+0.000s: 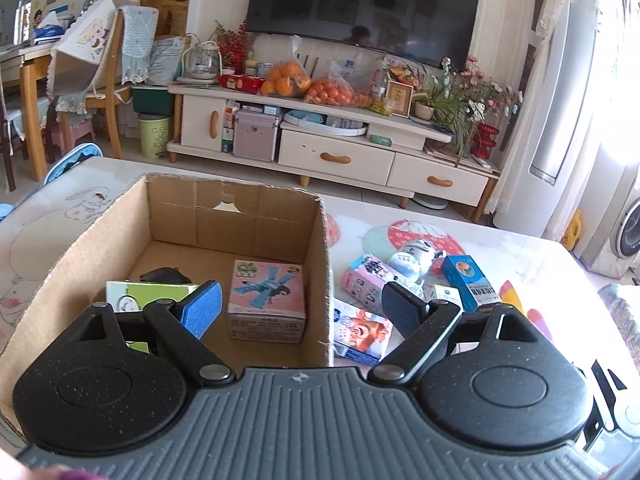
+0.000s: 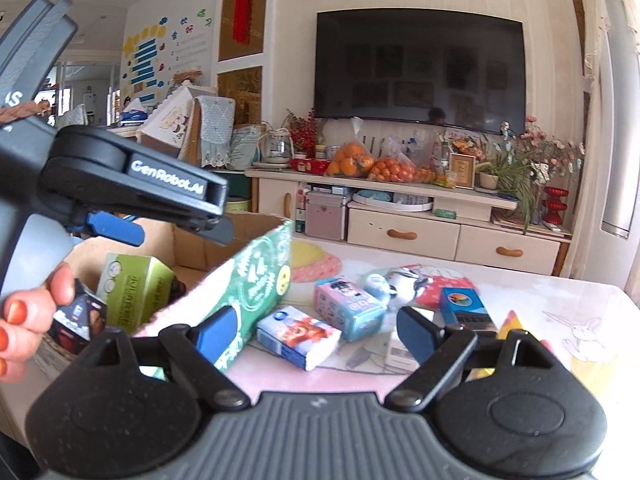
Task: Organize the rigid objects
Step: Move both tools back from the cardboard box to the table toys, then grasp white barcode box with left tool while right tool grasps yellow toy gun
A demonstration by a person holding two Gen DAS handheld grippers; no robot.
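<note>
Now we hold both grippers spread wide and empty over the sorting spot.

Our left gripper (image 1: 298, 304) hangs above the cardboard box (image 1: 256, 216), where a pink box (image 1: 267, 300) and a green box (image 1: 136, 294) lie; our right gripper (image 2: 316, 330) faces the loose packets (image 2: 298, 340) on the table (image 2: 560, 304), just beside that carton.

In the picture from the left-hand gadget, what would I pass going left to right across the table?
cardboard box → pink toy box inside it → box with the orange cartoon on the table → white robot toy → blue box
</note>
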